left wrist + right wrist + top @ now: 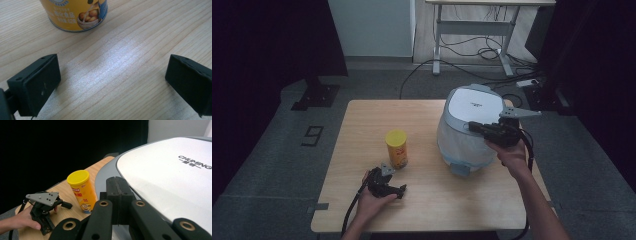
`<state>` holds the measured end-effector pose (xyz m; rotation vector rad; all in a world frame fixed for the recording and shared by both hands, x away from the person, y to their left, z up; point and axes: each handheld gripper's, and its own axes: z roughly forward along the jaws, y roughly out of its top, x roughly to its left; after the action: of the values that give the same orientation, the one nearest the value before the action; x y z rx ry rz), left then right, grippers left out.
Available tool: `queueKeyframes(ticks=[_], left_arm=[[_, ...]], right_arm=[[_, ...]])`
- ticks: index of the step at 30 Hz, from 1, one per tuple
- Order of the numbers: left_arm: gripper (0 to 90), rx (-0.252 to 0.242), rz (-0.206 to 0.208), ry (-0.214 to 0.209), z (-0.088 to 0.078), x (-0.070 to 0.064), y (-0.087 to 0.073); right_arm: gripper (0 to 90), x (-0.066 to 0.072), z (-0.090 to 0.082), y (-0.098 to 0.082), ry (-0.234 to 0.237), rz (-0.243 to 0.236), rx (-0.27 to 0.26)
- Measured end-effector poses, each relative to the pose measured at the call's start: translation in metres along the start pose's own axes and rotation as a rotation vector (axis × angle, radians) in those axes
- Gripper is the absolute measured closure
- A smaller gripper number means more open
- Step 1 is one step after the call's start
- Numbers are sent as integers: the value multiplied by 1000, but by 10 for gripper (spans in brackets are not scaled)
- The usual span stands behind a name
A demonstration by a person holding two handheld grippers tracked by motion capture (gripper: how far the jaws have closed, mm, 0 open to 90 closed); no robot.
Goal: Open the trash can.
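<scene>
A yellow snack can (396, 149) with a yellow lid stands upright near the middle of the wooden table (372, 115). My left gripper (394, 182) lies low on the table just in front of it. In the left gripper view its jaws stand wide open (113, 67) over bare wood, with the can (75, 15) ahead of them. A grey-and-white lidded cooker (464, 142) sits at the right. My right gripper (472, 126) is shut, its tips (116, 180) resting at the edge of the cooker's lid (170, 182) with nothing between them. The can (81, 192) stands beyond.
The table's front edge runs close to both forearms. Behind the table on the floor are a white-legged desk (472, 30), loose cables (492, 52) and a black stand base (317, 95). Dark curtains close both sides.
</scene>
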<state>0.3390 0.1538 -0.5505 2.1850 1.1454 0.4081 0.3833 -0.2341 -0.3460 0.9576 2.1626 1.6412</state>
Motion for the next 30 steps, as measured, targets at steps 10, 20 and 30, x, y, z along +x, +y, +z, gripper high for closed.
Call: queueKeyframes(ticks=[10,20,30], left_arm=[[0,0,0,0,0,0,0],[0,0,0,0,0,0,0],[0,0,0,0,0,0,0]], right_arm=[[893,-2,-3,0,-10,7,-8],[561,3,-23,-8,-36,3,-69],[270,28,-67,-60,-137,-46,-164]])
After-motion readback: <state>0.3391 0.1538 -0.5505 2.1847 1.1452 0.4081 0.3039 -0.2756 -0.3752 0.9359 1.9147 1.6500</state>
